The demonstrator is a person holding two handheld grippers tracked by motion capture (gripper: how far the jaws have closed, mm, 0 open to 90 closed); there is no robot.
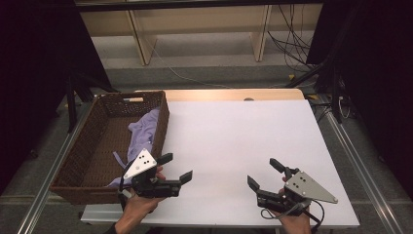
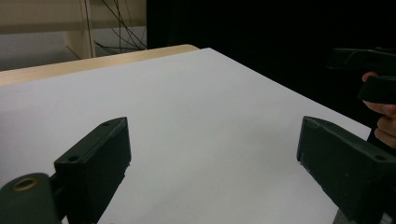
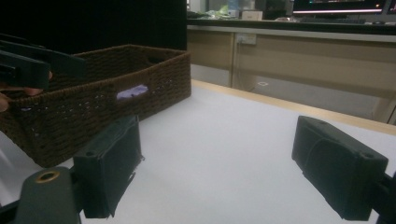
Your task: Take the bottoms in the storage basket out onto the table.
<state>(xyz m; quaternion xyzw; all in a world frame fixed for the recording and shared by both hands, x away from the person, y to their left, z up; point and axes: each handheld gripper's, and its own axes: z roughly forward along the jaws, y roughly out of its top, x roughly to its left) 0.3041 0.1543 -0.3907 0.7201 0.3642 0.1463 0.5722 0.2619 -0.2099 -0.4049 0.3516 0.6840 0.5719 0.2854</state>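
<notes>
The left tongs [image 1: 176, 167] are standing wide apart with nothing between the jaws, and a hand [image 1: 139, 204] is holding them at about 7 o'clock on the desk [image 1: 234, 131], just beside the near right corner of the basket [image 1: 80, 165]. In the left gripper view the two black jaws are rising from the bottom with only the white desk surface [image 2: 187, 121] lying between them, and the other hand [image 2: 383, 119] is showing at 3 o'clock. The right tongs [image 1: 265, 174] are also standing apart and are gripping nothing; they are resting low at about 5 o'clock on the desk, and their jaws are pointing toward 11 o'clock. In the right gripper view the jaws are framing bare white desk [image 3: 219, 140], and the brown woven basket [image 3: 93, 102] is lying beyond them at 10 o'clock. The two tongs are well apart from each other. The basket is sitting at 9 o'clock, along the left edge of the desk. A pale purple cloth [image 1: 143, 134] is lying inside it, against the right wall, and is hanging partly over that wall near the left tongs; through the handle hole a bit of this cloth [image 3: 132, 92] is showing.
</notes>
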